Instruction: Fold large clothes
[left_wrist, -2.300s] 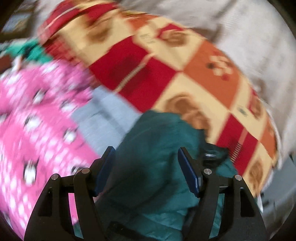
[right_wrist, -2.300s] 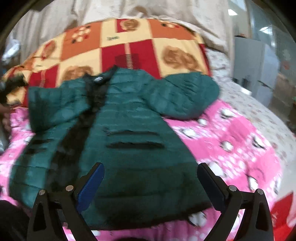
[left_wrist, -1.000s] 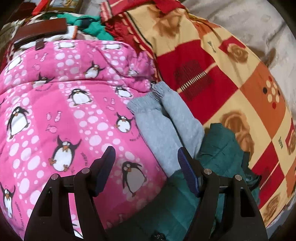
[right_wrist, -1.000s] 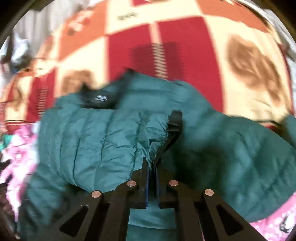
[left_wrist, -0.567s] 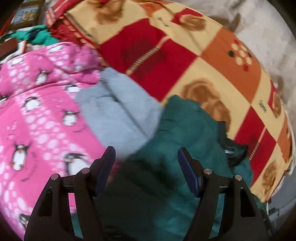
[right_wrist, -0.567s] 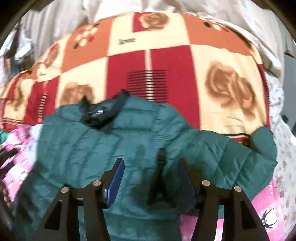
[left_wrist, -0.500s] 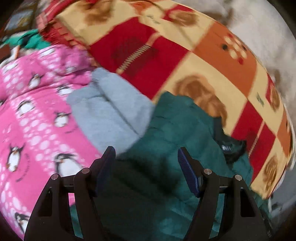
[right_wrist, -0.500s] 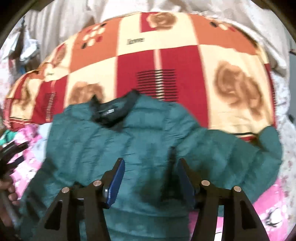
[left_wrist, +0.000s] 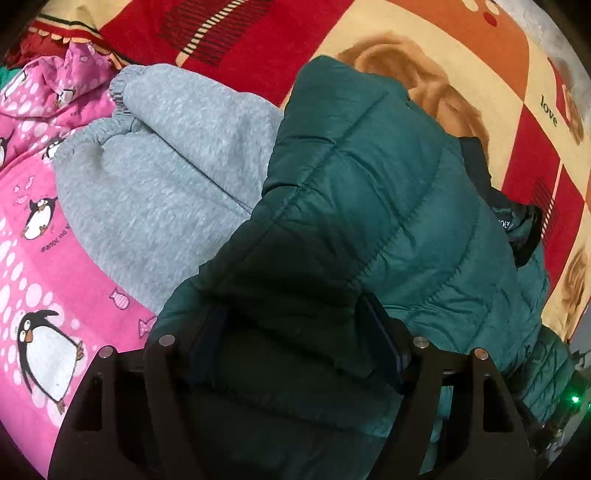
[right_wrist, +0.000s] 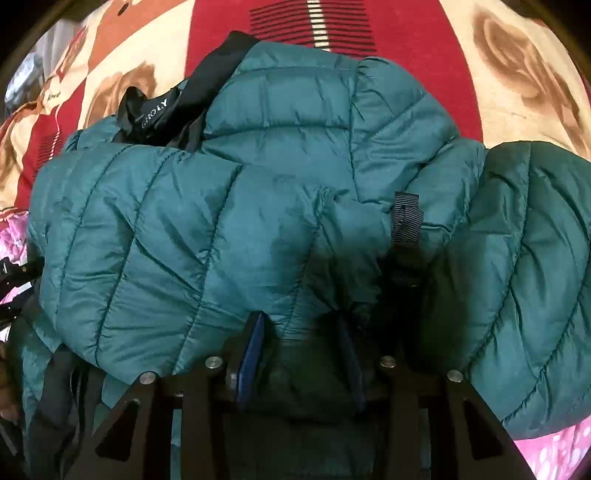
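Both tools, left (left_wrist: 295, 343) and right (right_wrist: 301, 347), gape around the green jacket (right_wrist: 258, 206).

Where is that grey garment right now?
In the left wrist view, the grey garment lies upper left on the pink penguin blanket, tucked partly under the green jacket.

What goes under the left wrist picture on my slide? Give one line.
Left gripper straddles the green puffer jacket beside grey sweatpants on a penguin blanket.
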